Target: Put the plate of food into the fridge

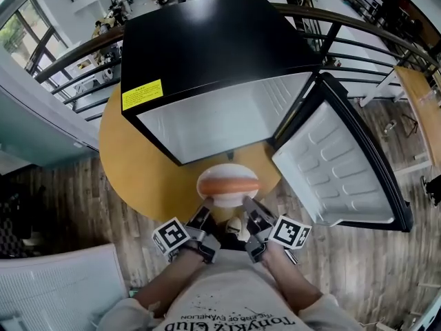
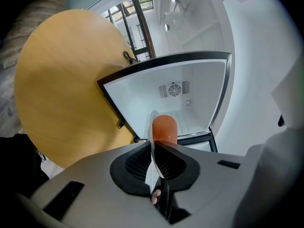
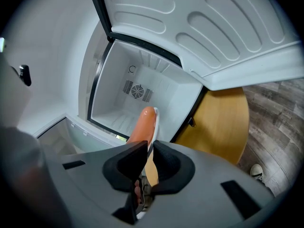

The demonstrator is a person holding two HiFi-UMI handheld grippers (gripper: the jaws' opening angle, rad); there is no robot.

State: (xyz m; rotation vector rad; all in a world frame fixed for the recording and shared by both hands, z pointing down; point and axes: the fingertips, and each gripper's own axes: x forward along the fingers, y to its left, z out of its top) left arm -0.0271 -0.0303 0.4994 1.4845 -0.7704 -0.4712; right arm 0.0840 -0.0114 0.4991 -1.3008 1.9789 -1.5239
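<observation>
A white plate (image 1: 228,187) carrying an orange-red sausage (image 1: 228,183) hangs in front of the open black mini fridge (image 1: 207,54). My left gripper (image 1: 207,208) is shut on the plate's near-left rim and my right gripper (image 1: 247,208) on its near-right rim. In the left gripper view the plate (image 2: 151,167) runs edge-on between the shut jaws of the left gripper (image 2: 153,148), with the sausage (image 2: 164,127) beyond. The right gripper (image 3: 148,148) pinches the plate (image 3: 154,134) likewise, with the sausage (image 3: 141,126) on it. The fridge's white inside (image 3: 137,96) lies straight ahead and looks bare.
The fridge stands on a round wooden table (image 1: 138,164). Its door (image 1: 341,167) swings open to the right, white shelf mouldings facing me. A black railing (image 1: 358,40) curves behind. Wood-plank floor (image 1: 62,212) surrounds the table, and a white surface (image 1: 55,288) sits at lower left.
</observation>
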